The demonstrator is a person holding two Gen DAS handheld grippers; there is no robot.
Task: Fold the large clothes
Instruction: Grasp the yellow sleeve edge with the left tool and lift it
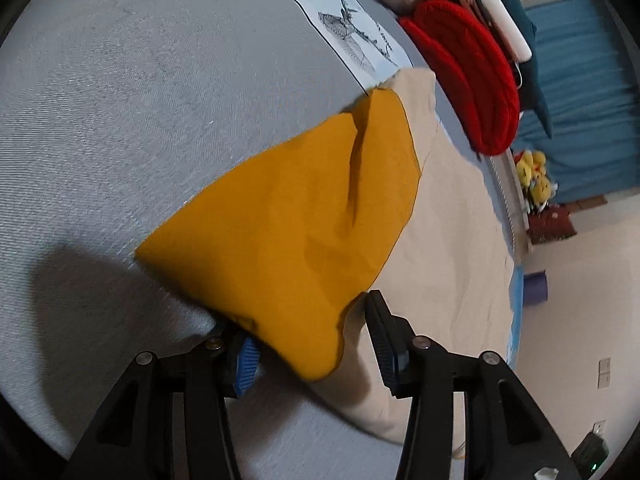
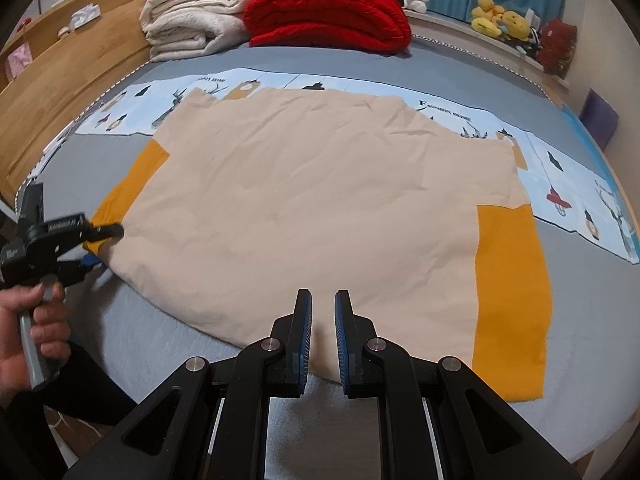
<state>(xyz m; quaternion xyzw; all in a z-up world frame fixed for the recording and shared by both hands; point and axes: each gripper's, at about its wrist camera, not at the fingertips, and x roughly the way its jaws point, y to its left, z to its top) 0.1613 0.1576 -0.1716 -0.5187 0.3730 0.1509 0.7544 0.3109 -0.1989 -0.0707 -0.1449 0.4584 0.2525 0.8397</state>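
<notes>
1. One shirt (image 2: pixel 304 200), beige with two orange sleeves (image 2: pixel 512 300), flat on bed (image 2: pixel 160 340).
2. Left hand-held gripper (image 1: pixel 308 344) part-open around a sleeve, no grip seen.
3. Right hand-held gripper (image 2: pixel 323 316) narrow, empty.
4. Two folded blankets (image 2: pixel 328 16) behind.

Both grippers share one build: matte black plastic linkage arms with triangular cut-outs, joined by round silver pivot screws, two on each side. The left gripper (image 1: pixel 312 344) carries fingers (image 1: pixel 245 362) faced with ribbed blue pads set in black holders. The right gripper (image 2: pixel 323 336) has the same ribbed blue pads (image 2: pixel 306 336) on slim black fingers, with pale rails running back between the arms. Seen from the right wrist view, the left unit shows white lettering on its black body, too blurred to read, and a grey handle. The left hand (image 2: pixel 28 334) wrapped around that handle ends in a dark sleeve (image 2: pixel 24 420).
</notes>
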